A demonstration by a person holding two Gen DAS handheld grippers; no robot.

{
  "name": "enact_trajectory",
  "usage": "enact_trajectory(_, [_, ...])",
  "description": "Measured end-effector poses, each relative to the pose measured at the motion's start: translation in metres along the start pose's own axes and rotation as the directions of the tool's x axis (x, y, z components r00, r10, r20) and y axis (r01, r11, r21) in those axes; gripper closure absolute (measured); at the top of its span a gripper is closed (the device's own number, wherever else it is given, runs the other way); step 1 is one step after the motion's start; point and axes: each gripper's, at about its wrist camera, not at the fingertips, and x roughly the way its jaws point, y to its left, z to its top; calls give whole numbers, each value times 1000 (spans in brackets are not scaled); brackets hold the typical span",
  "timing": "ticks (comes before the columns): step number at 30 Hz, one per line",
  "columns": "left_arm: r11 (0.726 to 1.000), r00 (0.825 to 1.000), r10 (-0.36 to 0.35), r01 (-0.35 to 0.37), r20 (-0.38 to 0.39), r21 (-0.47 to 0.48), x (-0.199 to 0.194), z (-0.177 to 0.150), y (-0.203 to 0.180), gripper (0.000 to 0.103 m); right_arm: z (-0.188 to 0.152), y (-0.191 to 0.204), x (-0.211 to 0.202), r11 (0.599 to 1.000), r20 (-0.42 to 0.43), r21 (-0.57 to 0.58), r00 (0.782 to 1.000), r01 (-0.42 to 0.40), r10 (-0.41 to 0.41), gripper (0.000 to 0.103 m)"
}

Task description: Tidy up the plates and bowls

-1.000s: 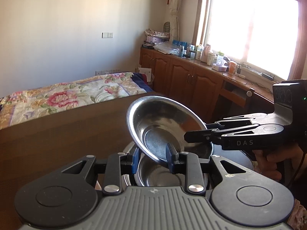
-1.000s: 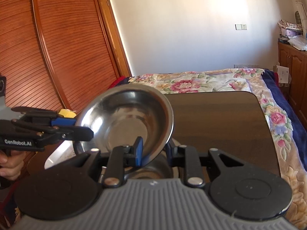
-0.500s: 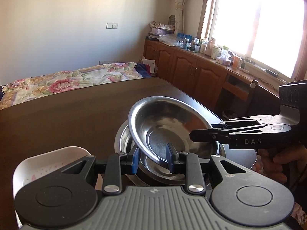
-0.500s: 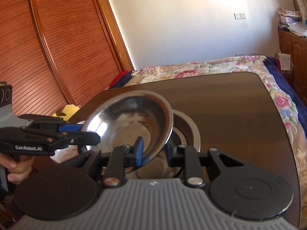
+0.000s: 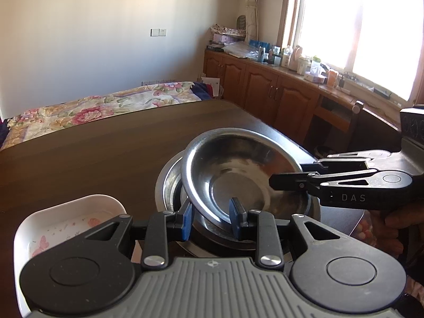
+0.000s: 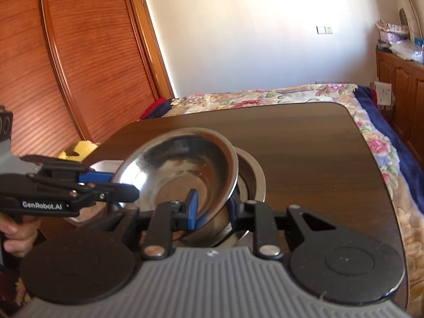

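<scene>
The near rim of a steel bowl (image 5: 238,175) is clamped between the narrow jaws of the left gripper (image 5: 212,216). Its opposite rim is pinched by the right gripper (image 6: 212,206), whose jaws are likewise nearly closed on the metal. The bowl is held tilted, just above a second steel bowl (image 5: 169,180) resting on the dark table (image 5: 92,153) near its right edge. A white floral dish (image 5: 66,220) sits beside the bowls, toward the near left corner.
</scene>
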Motion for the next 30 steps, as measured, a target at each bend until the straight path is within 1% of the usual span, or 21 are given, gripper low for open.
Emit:
enact_trajectory(3, [1000, 1000, 18, -17, -6, 17, 2, -1, -1, 74, 0, 4, 0, 999, 3, -35, 999, 32, -32, 77])
enact_trajectory(7, [1000, 1000, 21, -21, -10, 9, 4, -4, 0, 74, 1, 2, 1, 998, -1, -48, 999, 42, -43, 77])
enact_trajectory(15, [1000, 1000, 25, -25, 5, -8, 2, -3, -1, 74, 1, 4, 3, 995, 0, -70, 997, 73, -73, 76])
enact_trajectory(19, [999, 999, 37, -37, 27, -8, -3, -5, -2, 74, 0, 4, 3, 993, 8, -82, 996, 86, -85, 77])
enact_trajectory(22, [999, 997, 52, -52, 52, -13, -5, -7, -4, 73, -2, 6, 0, 989, 30, -99, 994, 106, -104, 76])
enact_trajectory(24, [998, 995, 59, -57, 80, -30, -8, -8, -5, 71, -4, 7, -4, 989, 54, -93, 993, 111, -107, 76])
enact_trajectory(25, [997, 993, 65, -62, 94, -39, -10, -9, -5, 67, -6, 8, -7, 989, 74, -89, 991, 116, -110, 76])
enact_trajectory(26, [997, 991, 73, -68, 109, -46, -11, -9, -5, 61, -9, 8, -10, 989, 96, -86, 989, 124, -115, 76])
enact_trajectory(27, [996, 988, 81, -75, 128, -51, -13, -10, -6, 57, -12, 9, -13, 988, 116, -80, 986, 132, -123, 76])
enact_trajectory(29, [993, 982, 106, -97, 159, -62, -15, -12, -7, 42, -16, 8, -18, 988, 151, -48, 979, 144, -135, 76])
enact_trajectory(30, [992, 979, 115, -104, 171, -70, -16, -13, -7, 40, -18, 7, -20, 989, 167, -32, 976, 145, -138, 75])
